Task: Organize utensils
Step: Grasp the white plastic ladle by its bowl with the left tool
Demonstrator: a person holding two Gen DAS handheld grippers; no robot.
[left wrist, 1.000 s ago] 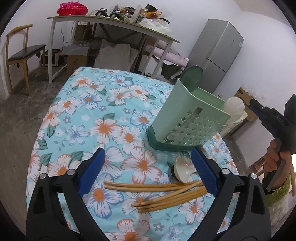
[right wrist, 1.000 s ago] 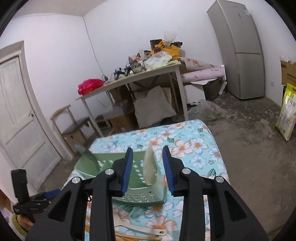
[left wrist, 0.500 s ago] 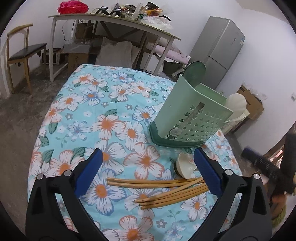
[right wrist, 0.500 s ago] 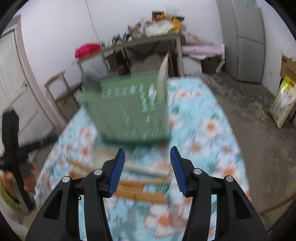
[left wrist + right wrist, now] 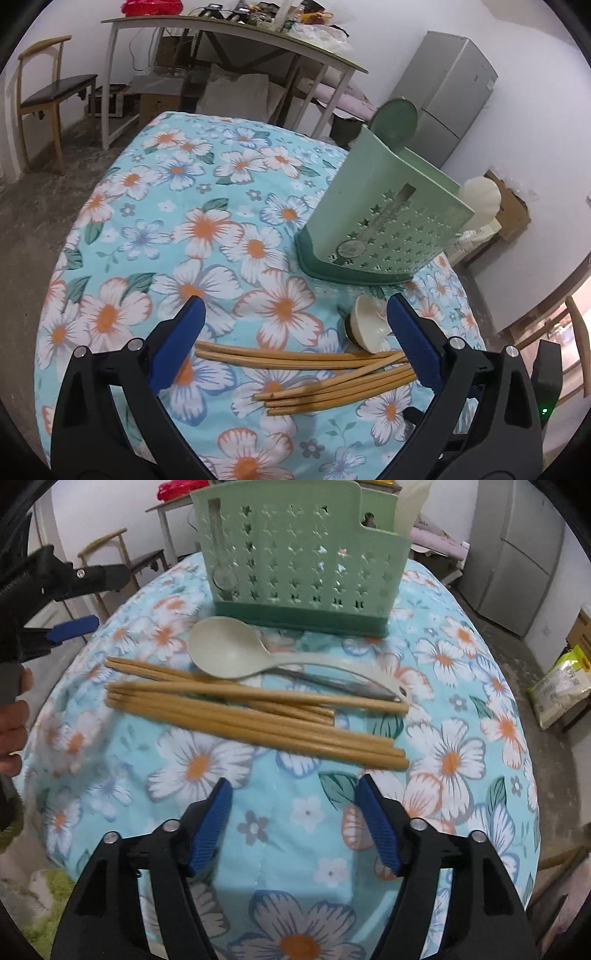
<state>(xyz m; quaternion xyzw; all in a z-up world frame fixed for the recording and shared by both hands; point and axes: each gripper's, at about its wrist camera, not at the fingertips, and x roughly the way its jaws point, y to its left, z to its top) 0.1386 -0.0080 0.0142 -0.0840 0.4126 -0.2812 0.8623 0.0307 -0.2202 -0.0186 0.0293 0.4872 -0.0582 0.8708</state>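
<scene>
Several wooden chopsticks (image 5: pixel 255 716) lie on the floral tablecloth, also in the left wrist view (image 5: pixel 317 376). A cream spoon (image 5: pixel 236 651) lies beside them with a metal utensil (image 5: pixel 343 685) under its handle; the spoon also shows in the left wrist view (image 5: pixel 365 325). A green perforated utensil holder (image 5: pixel 295 554) stands behind them, also in the left wrist view (image 5: pixel 384 225), with a cream utensil (image 5: pixel 480 199) standing in it. My left gripper (image 5: pixel 291 332) is open, above the chopsticks. My right gripper (image 5: pixel 293 812) is open and empty, just short of the chopsticks.
The floral-covered table (image 5: pixel 192 229) drops off on all sides. My left gripper and hand show at the left edge of the right wrist view (image 5: pixel 55 609). A cluttered long table (image 5: pixel 236 37), a chair (image 5: pixel 48 92) and a fridge (image 5: pixel 450 92) stand behind.
My right gripper dropped from high above the holder down toward the table and opened wider, empty. My left gripper stayed open over the chopsticks, shifting slightly.
</scene>
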